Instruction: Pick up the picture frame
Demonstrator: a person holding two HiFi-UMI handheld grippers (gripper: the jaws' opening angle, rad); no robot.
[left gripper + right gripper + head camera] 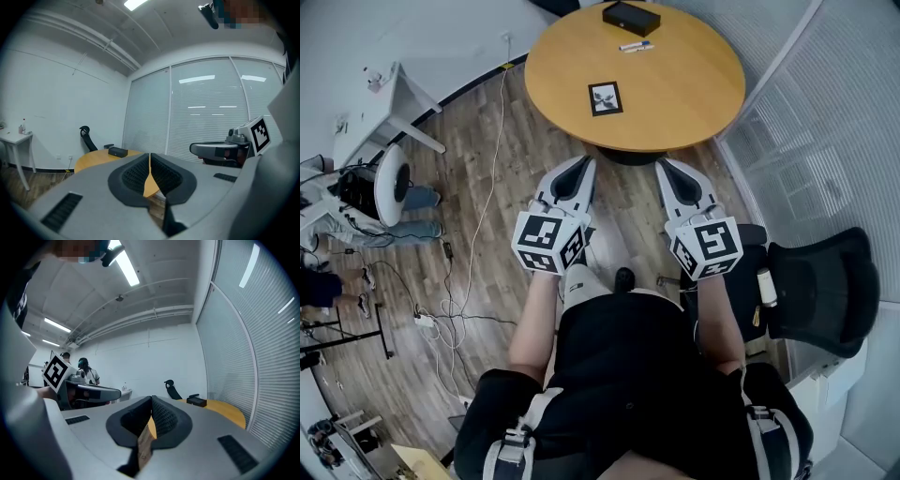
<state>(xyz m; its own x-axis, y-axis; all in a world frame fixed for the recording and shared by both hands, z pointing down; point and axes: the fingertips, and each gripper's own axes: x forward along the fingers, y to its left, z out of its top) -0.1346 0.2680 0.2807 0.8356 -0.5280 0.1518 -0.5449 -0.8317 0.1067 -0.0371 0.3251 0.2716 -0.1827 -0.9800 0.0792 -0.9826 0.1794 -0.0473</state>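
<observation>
A small black picture frame (605, 97) with a white mat lies flat on the round wooden table (684, 103), near the table's front edge. My left gripper (584, 165) and right gripper (666, 167) hover side by side over the floor in front of the table, short of the frame. Both are shut with nothing between the jaws. In the left gripper view the left gripper (150, 156) has its pads touching, the table (91, 159) beyond. The right gripper (151, 400) also shows closed pads in its own view.
A black box (631, 17) and a marker (635, 45) lie at the table's far side. A black office chair (820, 286) stands at my right, a white side table (380, 103) at the left, cables (450, 300) on the wood floor. A blinds-covered glass wall (811, 159) runs along the right.
</observation>
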